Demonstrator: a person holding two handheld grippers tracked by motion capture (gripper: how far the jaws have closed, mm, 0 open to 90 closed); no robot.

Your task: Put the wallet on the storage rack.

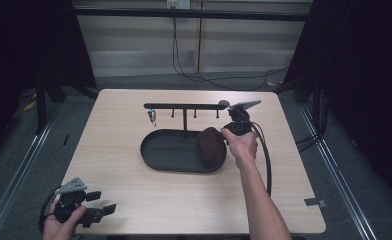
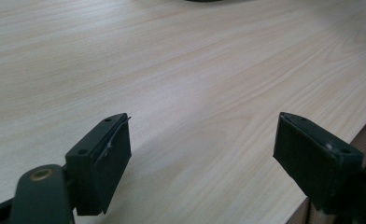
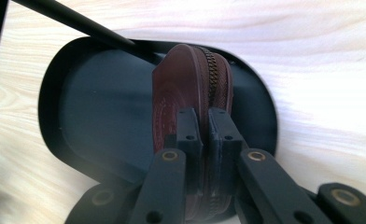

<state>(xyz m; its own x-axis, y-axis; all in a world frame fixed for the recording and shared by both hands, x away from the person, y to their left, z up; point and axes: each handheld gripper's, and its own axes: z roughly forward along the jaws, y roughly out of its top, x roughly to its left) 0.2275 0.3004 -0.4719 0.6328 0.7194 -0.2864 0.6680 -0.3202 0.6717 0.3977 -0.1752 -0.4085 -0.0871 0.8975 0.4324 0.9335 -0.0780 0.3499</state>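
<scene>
One black rack (image 1: 185,106) rises behind the oval tray (image 1: 169,152); the right gripper (image 3: 205,126) clenches a brown zip pouch (image 3: 190,84) inside it. Well away, the left gripper (image 2: 202,149) gapes released.

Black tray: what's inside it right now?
A brown zippered pouch stands on edge at the right end of the black tray, clamped by the right gripper. The tray floor beneath the pouch is hidden.
</scene>
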